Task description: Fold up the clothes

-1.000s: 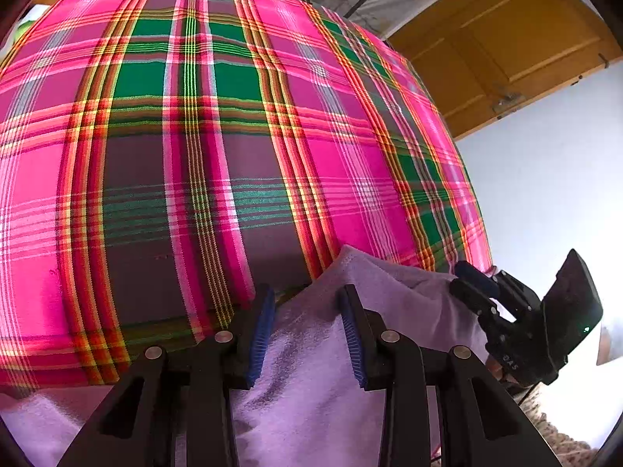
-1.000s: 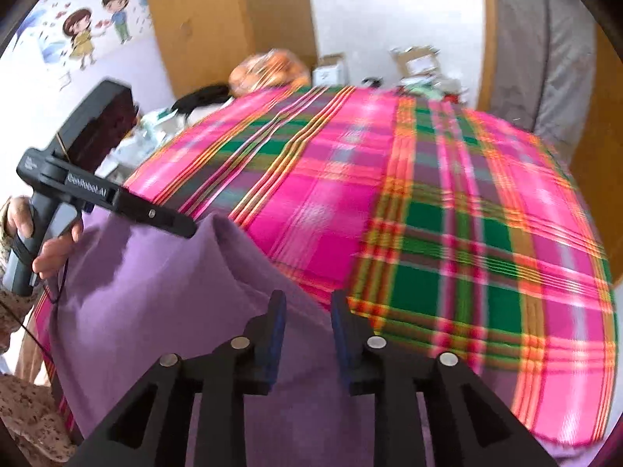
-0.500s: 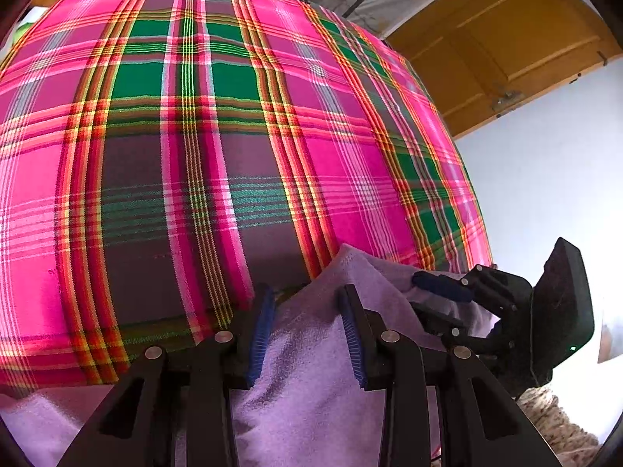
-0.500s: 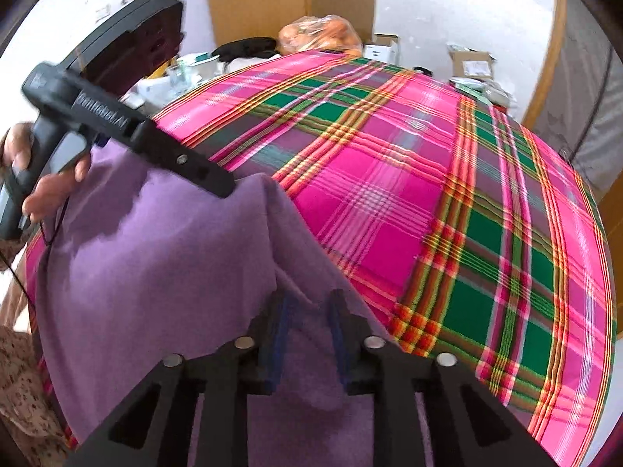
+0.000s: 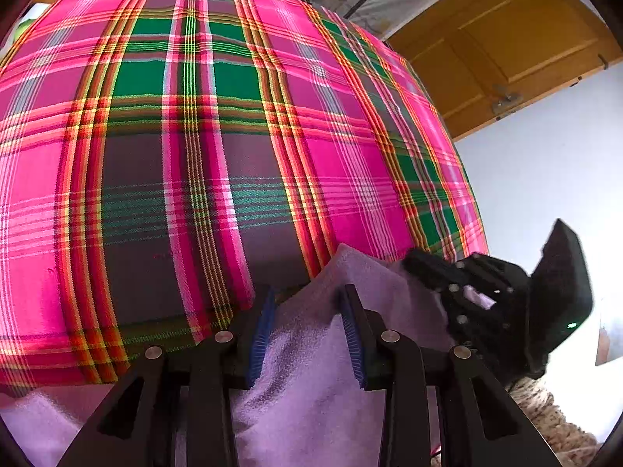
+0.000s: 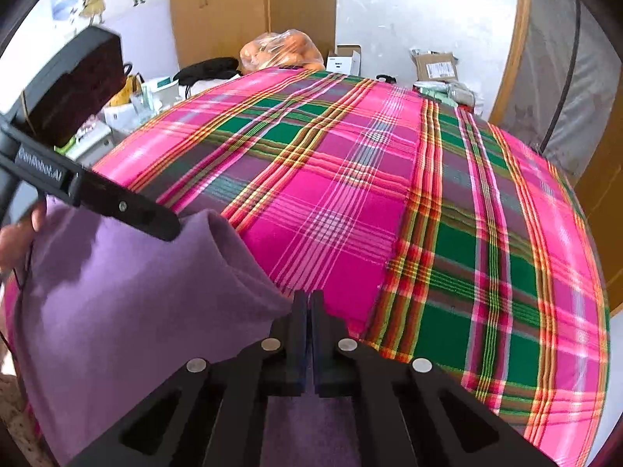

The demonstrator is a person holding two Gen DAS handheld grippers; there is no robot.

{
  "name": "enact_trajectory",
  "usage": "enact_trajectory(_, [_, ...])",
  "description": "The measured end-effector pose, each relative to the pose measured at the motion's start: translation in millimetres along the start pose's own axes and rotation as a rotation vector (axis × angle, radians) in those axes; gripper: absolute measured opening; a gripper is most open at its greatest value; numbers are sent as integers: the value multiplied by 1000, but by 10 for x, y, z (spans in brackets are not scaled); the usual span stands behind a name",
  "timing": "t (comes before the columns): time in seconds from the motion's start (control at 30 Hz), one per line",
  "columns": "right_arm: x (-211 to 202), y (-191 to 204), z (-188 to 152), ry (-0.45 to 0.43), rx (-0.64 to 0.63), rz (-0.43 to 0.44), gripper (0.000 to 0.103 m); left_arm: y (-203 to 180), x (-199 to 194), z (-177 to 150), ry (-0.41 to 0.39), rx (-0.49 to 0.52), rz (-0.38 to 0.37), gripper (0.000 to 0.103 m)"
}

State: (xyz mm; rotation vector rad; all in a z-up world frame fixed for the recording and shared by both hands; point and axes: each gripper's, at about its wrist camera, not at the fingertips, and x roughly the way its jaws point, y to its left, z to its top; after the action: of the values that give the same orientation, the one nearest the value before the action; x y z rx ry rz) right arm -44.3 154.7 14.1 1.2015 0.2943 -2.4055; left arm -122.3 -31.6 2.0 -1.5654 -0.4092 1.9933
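A purple garment (image 5: 311, 381) lies bunched at the near edge of a bed covered with a pink and green plaid cloth (image 5: 233, 136). My left gripper (image 5: 307, 299) has its blue pads partly apart, and a thick fold of the garment fills the gap and tents up from it. In the right wrist view the left gripper (image 6: 171, 229) bears on the garment's (image 6: 136, 303) raised rolled edge. My right gripper (image 6: 307, 299) is shut, pinching the garment's edge where it meets the plaid cloth (image 6: 389, 194). The left wrist view shows the right gripper (image 5: 412, 260) at the garment's right corner.
A wooden door (image 5: 506, 39) and a white wall stand to the right of the bed. Beyond the far edge are a wardrobe (image 6: 233, 7), an orange bag (image 6: 280, 50) and cardboard boxes (image 6: 432, 64). A person's hand (image 6: 15, 233) holds the left gripper's handle.
The right gripper's fingers have come together on the garment's edge, and the gripper has shifted in toward the left gripper. The left gripper has kept still.
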Motion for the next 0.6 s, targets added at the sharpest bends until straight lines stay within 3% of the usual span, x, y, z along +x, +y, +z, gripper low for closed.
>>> enact_trajectory(0.2, [-151,-167,-23,-21,100,-28,4,-1,2,5,-1,1,3,36])
enact_trajectory(0.33, [-565,-477,-171,-75,203,-54,6,-13,4,-1,-5,4,10,36])
enact_trajectory(0.5, [-1041,-847,-600,-74,294,-201,8,-10,-40,-34,-14,1,17,36])
enact_trajectory(0.6, [-1209,-1036,-903,-40,351,-268,18,-21,-108,-71,-38,-4,20,36])
